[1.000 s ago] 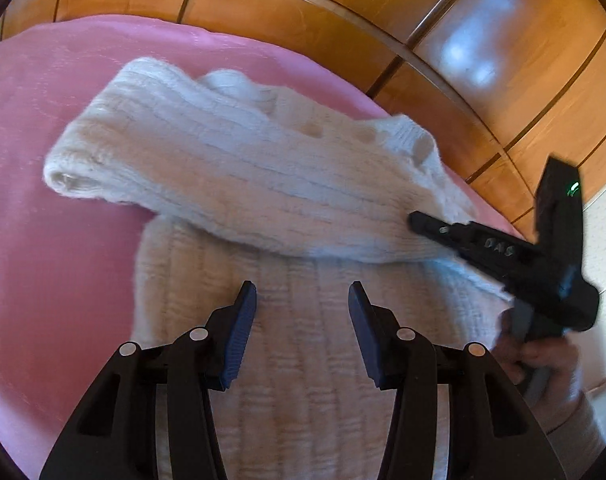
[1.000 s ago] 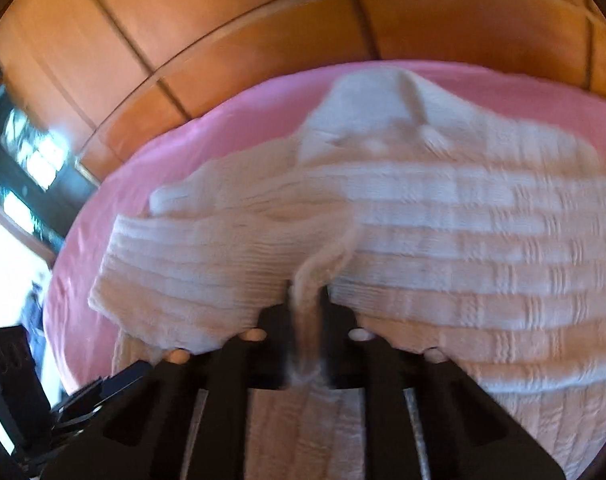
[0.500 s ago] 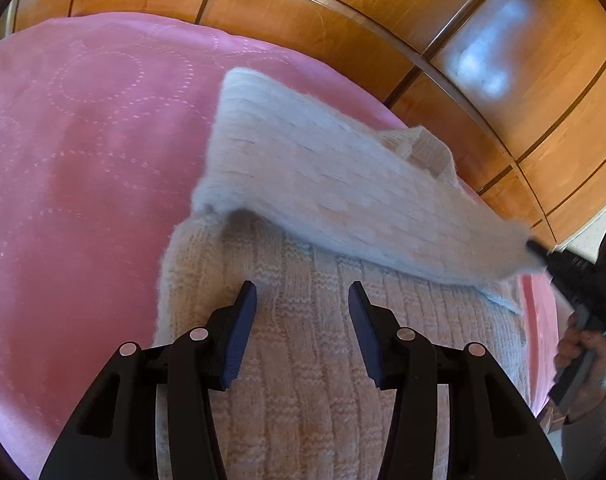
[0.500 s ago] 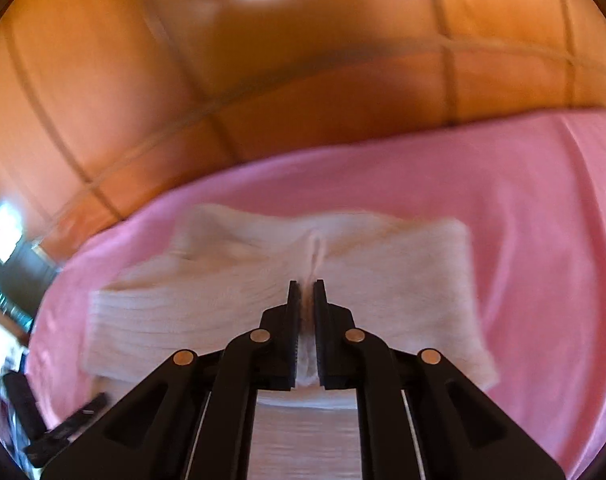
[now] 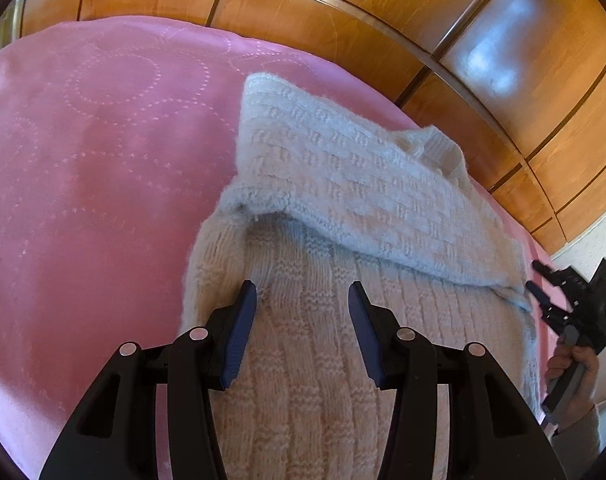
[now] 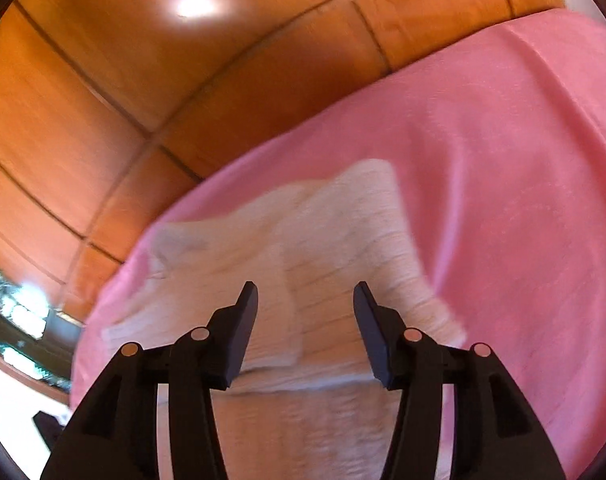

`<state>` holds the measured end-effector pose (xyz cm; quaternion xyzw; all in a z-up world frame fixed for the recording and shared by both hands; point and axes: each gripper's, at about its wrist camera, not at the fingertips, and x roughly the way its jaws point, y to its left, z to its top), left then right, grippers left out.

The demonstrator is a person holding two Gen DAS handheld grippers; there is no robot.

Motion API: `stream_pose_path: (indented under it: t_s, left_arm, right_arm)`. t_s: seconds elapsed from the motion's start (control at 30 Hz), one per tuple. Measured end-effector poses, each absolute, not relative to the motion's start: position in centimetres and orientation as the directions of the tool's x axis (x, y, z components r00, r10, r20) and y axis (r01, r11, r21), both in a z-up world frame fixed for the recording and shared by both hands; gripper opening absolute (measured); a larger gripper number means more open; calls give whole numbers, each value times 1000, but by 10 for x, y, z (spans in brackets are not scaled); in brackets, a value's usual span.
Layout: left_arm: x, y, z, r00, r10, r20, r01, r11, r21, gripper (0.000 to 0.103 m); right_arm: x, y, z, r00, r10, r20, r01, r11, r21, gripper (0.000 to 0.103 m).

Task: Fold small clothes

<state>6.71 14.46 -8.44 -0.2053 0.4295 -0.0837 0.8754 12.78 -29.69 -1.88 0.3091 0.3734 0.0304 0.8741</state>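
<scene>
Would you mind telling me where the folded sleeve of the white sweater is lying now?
In the left wrist view the sleeve lies folded across the sweater, on the pink blanket, its end beside the right tool at the right edge.

Sweater (image 5: 343, 340) lies on the blanket (image 5: 83, 200) (sleeve (image 5: 363, 200) folded across it).

Cream knit sweater (image 5: 343, 208) — sleeve folded across — on pink blanket (image 5: 83, 160).
</scene>
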Motion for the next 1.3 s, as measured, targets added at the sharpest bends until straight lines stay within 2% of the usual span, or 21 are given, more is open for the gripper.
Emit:
stream_pose_path:
  t_s: [0.07, 0.17, 0.2, 0.23, 0.27, 0.33, 0.43, 0.57, 0.6, 0.67, 0.7, 0.73, 0.8, 0.9, 1.07, 1.3]
  left_arm:
    - [66, 143, -84, 620, -316, -718, -24, 907, -420, 47]
    - [66, 141, -83, 621, -306, -721, -25, 912, -409, 47]
    - [67, 141, -83, 622, -306, -721, -27, 911, -411, 47]
    - [67, 142, -83, 622, -307, -721, -29, 910, -413, 47]
    - [68, 143, -84, 621, -307, -721, -32, 910, -414, 47]
    - [67, 144, -84, 621, -312, -719, -36, 905, -423, 47]
    - [66, 145, -85, 619, -316, -719, -29, 906, -423, 47]
    - [65, 143, -85, 617, -306, -725, -17, 916, -400, 47]
    - [64, 144, -84, 616, -307, -725, -18, 915, -402, 47]
    - [62, 147, -81, 608, -322, -726, -25, 906, -423, 47]
    - [60, 150, -78, 610, -334, -719, -30, 896, -443, 47]
    - [59, 153, -73, 616, -350, -705, -32, 884, -467, 47]
    - [58, 158, -60, 644, -364, -673, -22, 871, -491, 47]
    - [69, 159, -39, 685, -362, -632, 12, 873, -487, 47]
    - [114, 144, -24, 722, -328, -609, 52, 904, -425, 47]
    - [187, 120, -43, 670, -307, -676, 71, 933, -353, 47]
  right_arm:
    - [132, -288, -18, 706, 326, -629, 139, 807, 574, 50]
    - [147, -263, -29, 636, 323, -701, 115, 858, 500, 46]
    - [152, -257, -34, 614, 303, -729, 113, 880, 461, 37]
    - [155, -250, -36, 604, 260, -753, 113, 907, 405, 18]
    - [155, -244, -33, 608, 231, -760, 102, 926, 363, 9]
    - [152, -246, -23, 636, 212, -742, 103, 930, 354, 8]
    - [140, -252, -2, 691, 110, -715, 138, 950, 279, 7]
    - [144, -268, -25, 621, 47, -782, 214, 950, 227, 7]
    - [145, -268, -28, 618, 61, -784, 210, 948, 239, 9]
    - [138, -277, -28, 644, 86, -760, 213, 934, 287, 22]
    - [139, -280, -27, 650, 94, -754, 217, 928, 303, 43]
    - [136, -281, -24, 661, 95, -745, 222, 923, 315, 55]
    - [128, -274, -10, 694, 73, -716, 209, 932, 297, 58]
    - [129, -252, 8, 720, 127, -683, 127, 942, 310, 60]
    - [146, -210, 7, 693, 182, -697, -3, 968, 249, 65]
    - [183, -206, -28, 645, 67, -761, 33, 993, 116, 71]
